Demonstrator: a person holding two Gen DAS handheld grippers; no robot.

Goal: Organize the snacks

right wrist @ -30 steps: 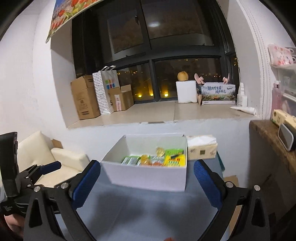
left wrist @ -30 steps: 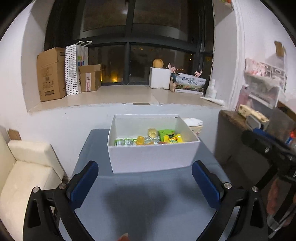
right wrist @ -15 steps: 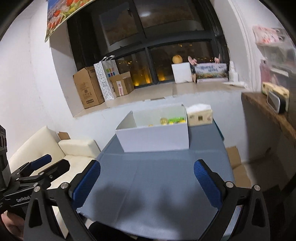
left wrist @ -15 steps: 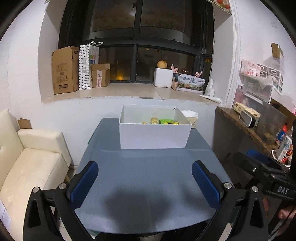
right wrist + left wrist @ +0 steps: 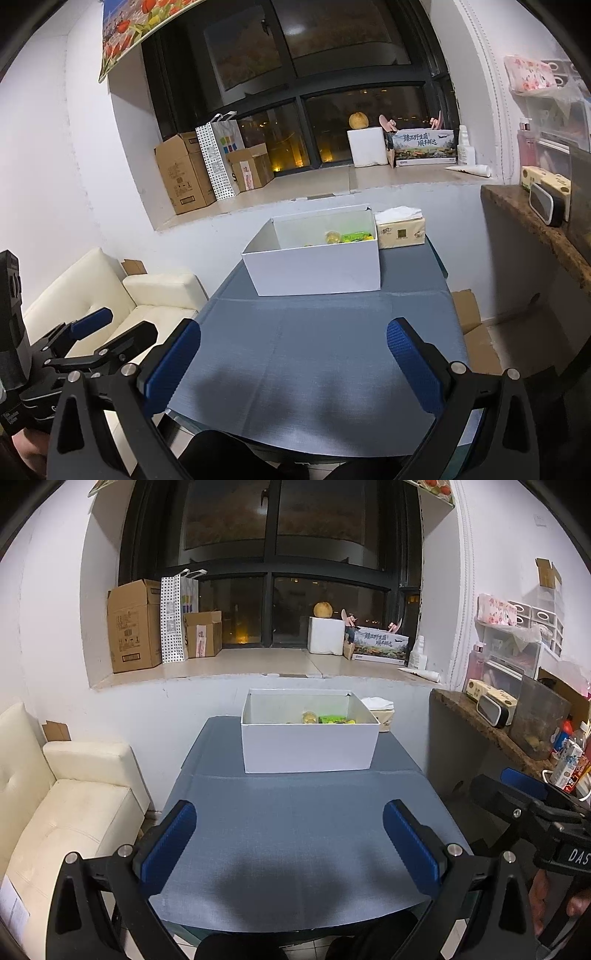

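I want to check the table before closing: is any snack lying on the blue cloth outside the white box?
No. The blue cloth in front of the white box is bare, and the snacks show only inside the box.

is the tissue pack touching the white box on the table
Cannot tell. In the right wrist view the tissue pack sits close beside the white box at its far right corner, but no clear gap or contact shows.

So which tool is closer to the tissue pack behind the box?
Right, by a small margin. The tissue pack sits at the box's right rear corner. Both tools hang open over the table's near edge, the right tool on that side, the left tool further left.
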